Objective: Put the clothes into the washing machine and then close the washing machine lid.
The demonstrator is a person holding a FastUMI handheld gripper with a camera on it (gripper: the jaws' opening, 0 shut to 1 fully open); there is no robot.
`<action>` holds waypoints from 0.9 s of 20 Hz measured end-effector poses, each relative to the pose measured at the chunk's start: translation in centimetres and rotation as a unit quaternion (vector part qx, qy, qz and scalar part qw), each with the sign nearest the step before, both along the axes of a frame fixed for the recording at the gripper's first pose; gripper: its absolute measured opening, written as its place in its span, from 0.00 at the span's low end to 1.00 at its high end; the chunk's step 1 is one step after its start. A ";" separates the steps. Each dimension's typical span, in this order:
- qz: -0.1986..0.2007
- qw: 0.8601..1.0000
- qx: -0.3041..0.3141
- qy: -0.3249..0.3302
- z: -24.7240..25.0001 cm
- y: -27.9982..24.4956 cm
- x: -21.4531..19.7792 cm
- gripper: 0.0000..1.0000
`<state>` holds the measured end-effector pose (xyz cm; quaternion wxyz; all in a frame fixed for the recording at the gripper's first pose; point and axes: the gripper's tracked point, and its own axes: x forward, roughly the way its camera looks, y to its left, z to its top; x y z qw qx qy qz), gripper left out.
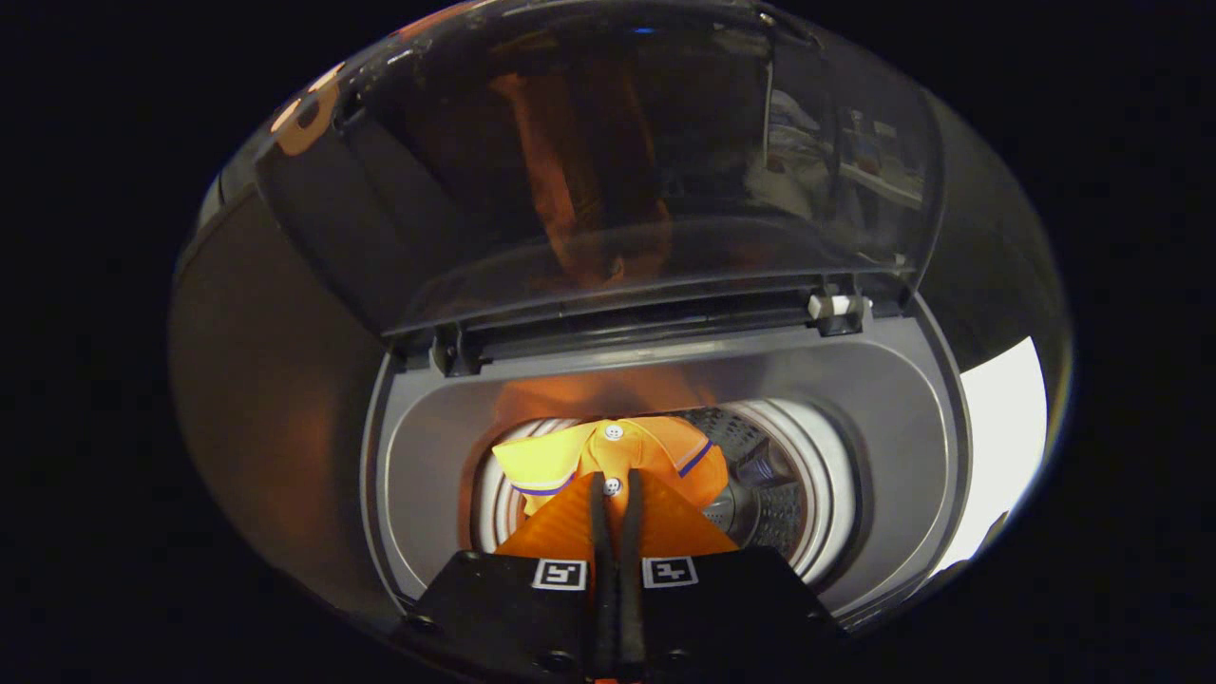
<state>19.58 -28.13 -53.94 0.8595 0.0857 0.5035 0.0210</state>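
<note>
1. My gripper (617,486) is pinched tight on the orange shirt (608,461), hanging over the drum (788,475) mouth.
2. Released too high, fabric could drape the washing machine (893,418) rim, blocking the raised lid (646,161).

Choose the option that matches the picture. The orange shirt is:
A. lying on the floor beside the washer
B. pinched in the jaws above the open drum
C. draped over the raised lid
B: the gripper is closed on the orange shirt over the washing machine's drum, the lid raised behind.
</note>
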 end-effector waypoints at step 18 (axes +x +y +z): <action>0.016 0.999 -0.031 0.027 -3.3 -0.7 -1.5 1.00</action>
